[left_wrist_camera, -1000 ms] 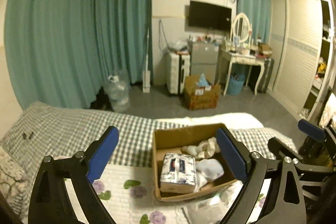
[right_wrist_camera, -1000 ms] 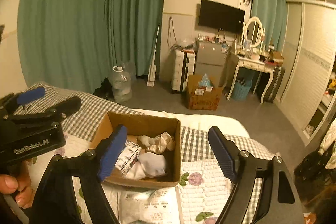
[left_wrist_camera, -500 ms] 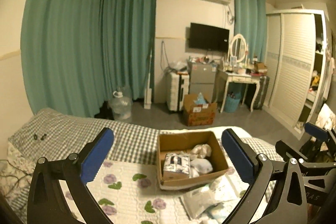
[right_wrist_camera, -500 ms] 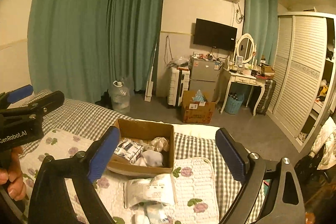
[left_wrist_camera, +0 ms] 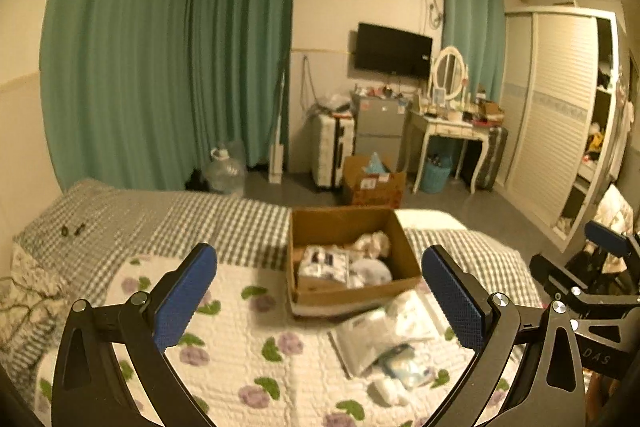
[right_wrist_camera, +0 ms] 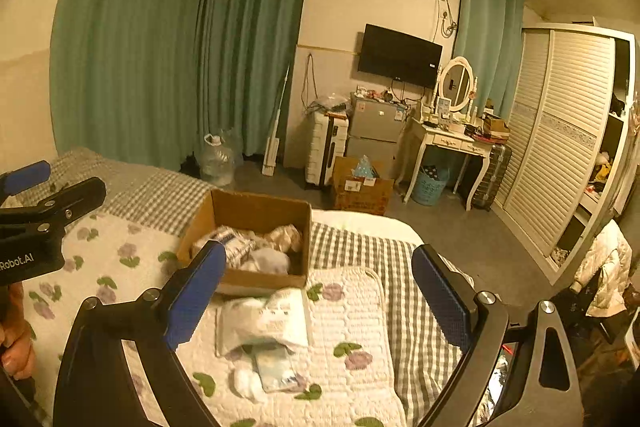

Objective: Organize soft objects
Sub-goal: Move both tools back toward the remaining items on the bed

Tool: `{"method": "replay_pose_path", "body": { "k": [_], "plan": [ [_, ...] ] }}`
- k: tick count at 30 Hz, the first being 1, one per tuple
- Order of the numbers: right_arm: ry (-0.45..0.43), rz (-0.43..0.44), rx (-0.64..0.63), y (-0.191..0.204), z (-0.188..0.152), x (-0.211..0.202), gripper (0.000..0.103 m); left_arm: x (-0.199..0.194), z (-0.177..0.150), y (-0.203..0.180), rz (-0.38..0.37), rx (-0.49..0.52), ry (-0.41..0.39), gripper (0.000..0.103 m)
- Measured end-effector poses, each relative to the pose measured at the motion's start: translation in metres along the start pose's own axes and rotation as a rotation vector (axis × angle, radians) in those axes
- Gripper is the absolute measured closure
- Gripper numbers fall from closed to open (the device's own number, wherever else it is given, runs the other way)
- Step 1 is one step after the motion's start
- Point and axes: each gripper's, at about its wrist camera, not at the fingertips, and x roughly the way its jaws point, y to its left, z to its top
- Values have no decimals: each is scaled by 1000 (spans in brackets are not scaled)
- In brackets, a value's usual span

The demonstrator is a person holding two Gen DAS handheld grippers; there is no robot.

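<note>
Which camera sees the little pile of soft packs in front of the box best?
The right wrist view: the packs lie between its open fingers, fairly sharp, just before the box. The left wrist view shows the same packs blurrier, partly behind its right finger.

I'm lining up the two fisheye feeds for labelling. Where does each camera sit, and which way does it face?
Left wrist: on the left gripper, raised over the flowered quilt, facing the open brown cardboard box; its open blue-padded fingers show, the right gripper at the right edge.
Right wrist: on the right gripper, same heading; the left gripper and the person's left hand show at the left edge.
Shared: box, white plastic packets, wall television.
</note>
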Motion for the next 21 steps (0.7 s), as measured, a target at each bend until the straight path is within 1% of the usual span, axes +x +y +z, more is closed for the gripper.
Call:
{"method": "replay_pose_path", "body": {
  "k": [4, 10, 12, 14, 15, 17, 19, 21],
  "plan": [
    [44, -4, -22, -4, -21, 8, 8, 9, -22, -5, -9, -9, 56, 0],
    [133, -15, -57, -13, -56, 34, 8, 38, -59, -26, -11, 38, 159, 0],
    [158, -13, -65, -14, -66, 44, 8, 50, -71, -32, -13, 55, 197, 5],
    [188, -11, -73, -15, -77, 56, 8, 62, -85, -40, -21, 71, 244, 12],
    [205, -10, -80, -16, -83, 63, 8, 69, -92, -44, -25, 74, 269, 14],
    [229, -10, -88, -16, -93, 74, 8, 79, -103, -49, -36, 76, 312, 21],
    [259, -3, -90, -16, -104, 86, 8, 92, -116, -52, -49, 72, 361, 24],
    [289, 6, -85, -18, -115, 99, 8, 102, -129, -59, -54, 78, 399, 24]
  ]
}}
